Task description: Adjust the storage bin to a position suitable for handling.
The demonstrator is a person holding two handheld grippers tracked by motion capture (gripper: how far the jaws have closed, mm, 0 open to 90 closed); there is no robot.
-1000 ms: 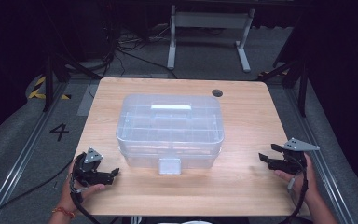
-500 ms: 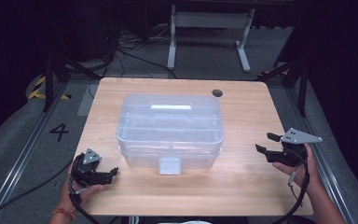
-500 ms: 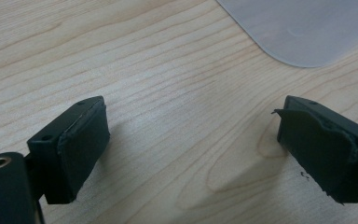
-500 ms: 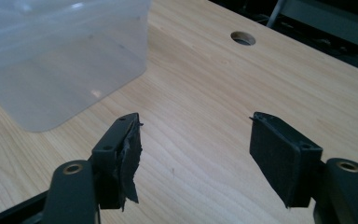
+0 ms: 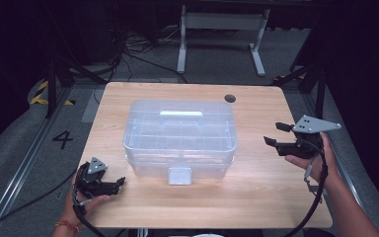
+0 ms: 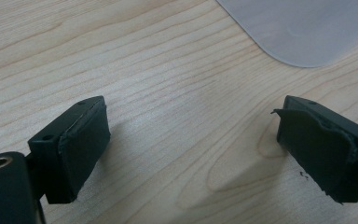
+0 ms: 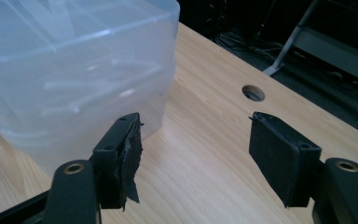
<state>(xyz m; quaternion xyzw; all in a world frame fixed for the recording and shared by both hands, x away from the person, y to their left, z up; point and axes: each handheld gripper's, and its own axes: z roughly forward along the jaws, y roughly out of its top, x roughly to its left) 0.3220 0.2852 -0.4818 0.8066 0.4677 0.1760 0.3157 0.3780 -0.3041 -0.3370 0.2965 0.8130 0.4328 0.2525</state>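
Item: clear lidded plastic storage box (image 5: 179, 138), table (image 5: 256, 197) centre. We judge it light, stiff, slick; grip top handle or front latch at 6 o'clock. L gripper (image 5: 120, 181), R gripper (image 5: 272, 134): jaws apart, empty; R's just narrowed slightly.

Right gripper (image 5: 275, 135) risen off table, nearer clear box (image 5: 179, 137); fingers just narrowed slightly, nothing between.

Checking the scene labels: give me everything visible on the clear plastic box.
The clear plastic box is a translucent, frosted-looking bin with rounded corners, its lid on, with a flat handle recessed in the top and a square latch on the side facing the person. Inner dividers show faintly; any contents can't be made out. It stands upright mid-table. Neither gripper touches it.
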